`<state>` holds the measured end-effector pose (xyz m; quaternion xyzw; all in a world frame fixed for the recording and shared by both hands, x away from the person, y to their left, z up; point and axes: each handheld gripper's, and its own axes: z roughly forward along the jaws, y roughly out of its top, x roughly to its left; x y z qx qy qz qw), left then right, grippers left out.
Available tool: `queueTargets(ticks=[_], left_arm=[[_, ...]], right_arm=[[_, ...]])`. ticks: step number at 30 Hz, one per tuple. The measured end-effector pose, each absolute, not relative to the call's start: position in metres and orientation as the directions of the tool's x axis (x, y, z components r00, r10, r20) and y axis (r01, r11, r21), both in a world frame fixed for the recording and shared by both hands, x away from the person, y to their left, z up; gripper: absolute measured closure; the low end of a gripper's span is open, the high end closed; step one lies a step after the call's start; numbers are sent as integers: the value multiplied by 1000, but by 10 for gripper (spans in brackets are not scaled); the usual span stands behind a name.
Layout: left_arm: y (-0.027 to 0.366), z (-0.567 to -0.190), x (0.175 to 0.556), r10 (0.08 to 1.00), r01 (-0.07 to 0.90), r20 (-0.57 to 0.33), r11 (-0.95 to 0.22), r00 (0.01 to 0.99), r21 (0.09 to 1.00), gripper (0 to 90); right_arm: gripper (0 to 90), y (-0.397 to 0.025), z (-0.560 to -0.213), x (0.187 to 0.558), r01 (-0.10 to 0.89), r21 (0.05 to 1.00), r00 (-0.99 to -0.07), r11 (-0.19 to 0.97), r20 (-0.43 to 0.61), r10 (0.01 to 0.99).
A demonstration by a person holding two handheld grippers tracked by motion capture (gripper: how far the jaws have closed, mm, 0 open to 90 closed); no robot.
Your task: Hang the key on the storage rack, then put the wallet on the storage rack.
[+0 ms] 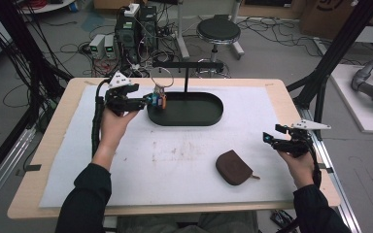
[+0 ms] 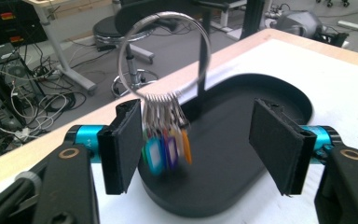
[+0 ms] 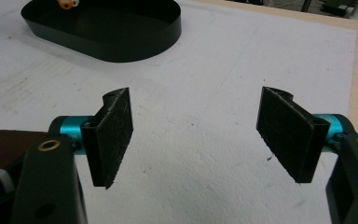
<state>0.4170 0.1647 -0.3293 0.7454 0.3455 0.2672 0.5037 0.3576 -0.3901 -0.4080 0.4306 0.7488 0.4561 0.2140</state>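
Left gripper jaws spread wide, key ring with coloured tags between them over black tray's left end, likely just let go | right gripper released, idle over white mat near brown pouch

Dim, even light; swinging key tags motion-blurred.

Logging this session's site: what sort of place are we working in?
Probably a robotics or data-collection lab: computer towers and loose cables on the floor, a stool, and a white-covered table framed by black rig struts.
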Motion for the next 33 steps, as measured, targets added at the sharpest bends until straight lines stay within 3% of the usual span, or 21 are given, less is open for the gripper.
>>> queueTargets(ticks=[8,19,33], left_arm=[[166,-344,373,762,210,59,-251,645,945,280],[179,-380,320,811,174,81,-220,580,960,253],[188,-389,313,833,178,78,-207,547,962,253]], right_arm=[[274,-392,-406,357,452,870,-528,199,81,845],[273,-390,-404,348,442,873,-540,205,77,838],[272,-393,-400,337,430,885,-526,179,84,847]])
